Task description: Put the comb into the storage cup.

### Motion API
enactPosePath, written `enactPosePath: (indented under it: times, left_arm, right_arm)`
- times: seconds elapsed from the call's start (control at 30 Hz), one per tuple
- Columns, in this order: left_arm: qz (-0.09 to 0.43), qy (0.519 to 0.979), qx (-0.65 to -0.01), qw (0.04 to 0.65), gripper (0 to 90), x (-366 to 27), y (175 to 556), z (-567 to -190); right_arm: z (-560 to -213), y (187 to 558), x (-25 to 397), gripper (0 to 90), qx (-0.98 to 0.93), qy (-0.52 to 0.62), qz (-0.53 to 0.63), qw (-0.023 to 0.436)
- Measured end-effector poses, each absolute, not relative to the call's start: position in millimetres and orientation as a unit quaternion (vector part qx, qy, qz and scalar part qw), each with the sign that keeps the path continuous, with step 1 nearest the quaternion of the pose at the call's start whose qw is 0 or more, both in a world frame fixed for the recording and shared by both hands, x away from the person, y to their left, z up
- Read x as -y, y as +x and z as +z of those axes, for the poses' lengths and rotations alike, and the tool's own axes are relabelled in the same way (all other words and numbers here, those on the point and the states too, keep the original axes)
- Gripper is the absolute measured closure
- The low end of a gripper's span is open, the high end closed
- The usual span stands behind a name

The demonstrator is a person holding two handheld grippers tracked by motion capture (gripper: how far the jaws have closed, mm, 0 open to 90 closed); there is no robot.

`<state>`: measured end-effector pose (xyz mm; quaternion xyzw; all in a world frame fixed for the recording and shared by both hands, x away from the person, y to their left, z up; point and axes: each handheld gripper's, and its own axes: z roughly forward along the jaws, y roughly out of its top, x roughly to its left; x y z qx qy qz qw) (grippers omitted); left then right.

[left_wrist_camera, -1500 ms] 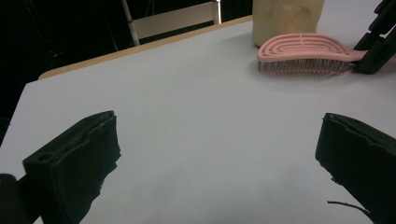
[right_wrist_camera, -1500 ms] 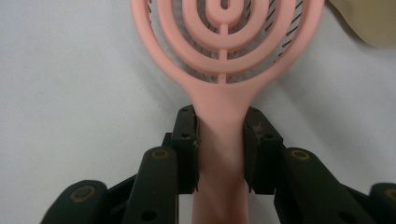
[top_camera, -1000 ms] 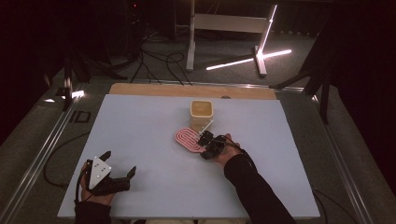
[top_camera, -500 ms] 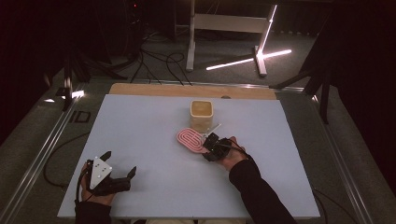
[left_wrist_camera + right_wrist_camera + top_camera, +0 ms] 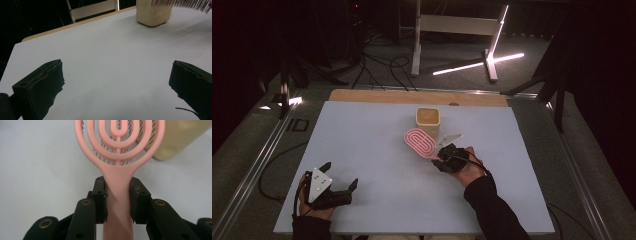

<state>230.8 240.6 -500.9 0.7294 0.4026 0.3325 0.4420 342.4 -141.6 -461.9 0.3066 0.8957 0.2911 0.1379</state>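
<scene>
We have the pink hairbrush (image 5: 119, 157) in the right gripper (image 5: 117, 200), jaws clamped on either side of the handle just below the head, so pickup looks done

In the high view the brush (image 5: 421, 143) sits just left of the right gripper (image 5: 443, 156), head angled up and to the far left, near side of the beige cup (image 5: 428, 121). We judge it lifted off the white table (image 5: 377, 150), not resting on it, but we can't tell the clearance

The brush head overlaps the cup in the right gripper view; touching or just in front, can't say. The cup (image 5: 153, 11) stands upright around the table's middle, slightly toward the far side, and looks empty from above

The left gripper (image 5: 341, 186) is parked at the near left corner, jaws wide apart with nothing between them, well apart from the cup

Our read: grasp and lift complete. Left to do is probably carrying the brush over the cup's rim, dropping it in and letting go. Left side has no job yet as far as we can see
</scene>
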Motion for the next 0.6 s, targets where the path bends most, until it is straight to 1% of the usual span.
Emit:
enactPosePath:
  times: [0.4, 0.47, 0.6]
  left_arm:
    - [0.332, 0.731, -0.403, 0.440, 0.1, -240.2, 230.9, -501.4]
    - [0.332, 0.731, -0.403, 0.440, 0.1, -240.3, 231.1, -501.5]
    - [0.332, 0.732, -0.403, 0.439, 0.1, -240.2, 231.2, -501.6]
  right_arm:
    - [-447.4, 330.4, 156.7, 70.1, -0.873, 0.321, 0.327, 0.170]
    - [-444.6, 325.9, 160.6, 70.1, -0.866, 0.318, 0.337, 0.190]
    - [-443.5, 319.7, 168.3, 70.1, -0.853, 0.326, 0.357, 0.198]
